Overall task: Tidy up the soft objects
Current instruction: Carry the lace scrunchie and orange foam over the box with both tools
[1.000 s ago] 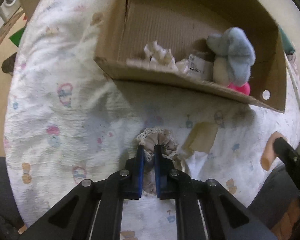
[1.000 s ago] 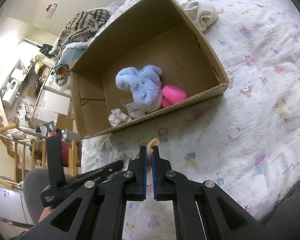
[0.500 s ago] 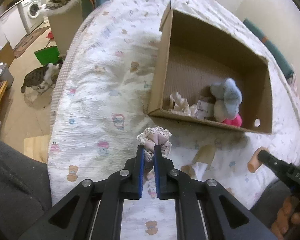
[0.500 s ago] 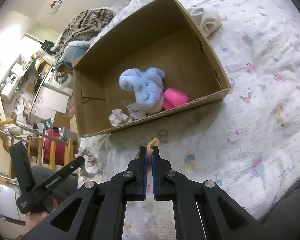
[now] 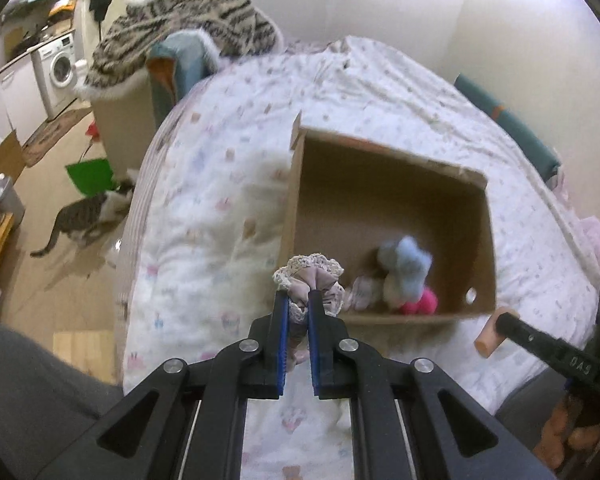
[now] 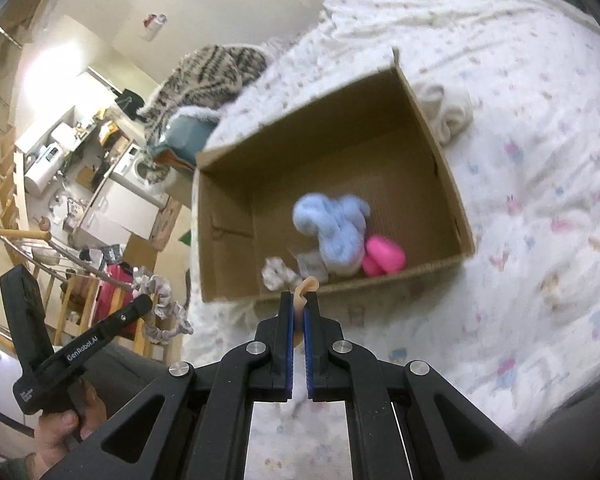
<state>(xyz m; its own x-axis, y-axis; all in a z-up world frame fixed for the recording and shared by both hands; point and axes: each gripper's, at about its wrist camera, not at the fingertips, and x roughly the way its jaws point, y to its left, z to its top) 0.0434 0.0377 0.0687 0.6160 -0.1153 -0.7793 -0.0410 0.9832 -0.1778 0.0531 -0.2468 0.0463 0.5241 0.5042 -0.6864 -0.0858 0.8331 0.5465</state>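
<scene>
A: Right, left wrist view first. My left gripper (image 5: 298, 308) is clamped on a lace-edged scrunchie (image 5: 310, 274), carried in the air just short of the cardboard box (image 5: 384, 184) on the bed (image 5: 204, 216). In the box: a blue plush toy (image 5: 406, 266), a pink soft piece (image 5: 420, 304), a pale scrunchie (image 5: 360, 290).

B: And the other hand?

A: It shows at the edge there, holding a peach-coloured piece (image 5: 492, 332). Right wrist view: right gripper (image 6: 299, 306) pinched tight on that peach piece (image 6: 304, 290), poised before the box's near wall (image 6: 340, 284). Left gripper (image 6: 140, 304) off to the side, scrunchie dangling from it.

B: Risks?

A: Three, I'd judge. The scrunchie's loose loop could snag the box rim if I come in low. The peach piece is held only by a thin edge; a jolt might slip it. Also a cat (image 5: 88, 216) on the floor beside the bed; a dropped piece could land there.
</scene>
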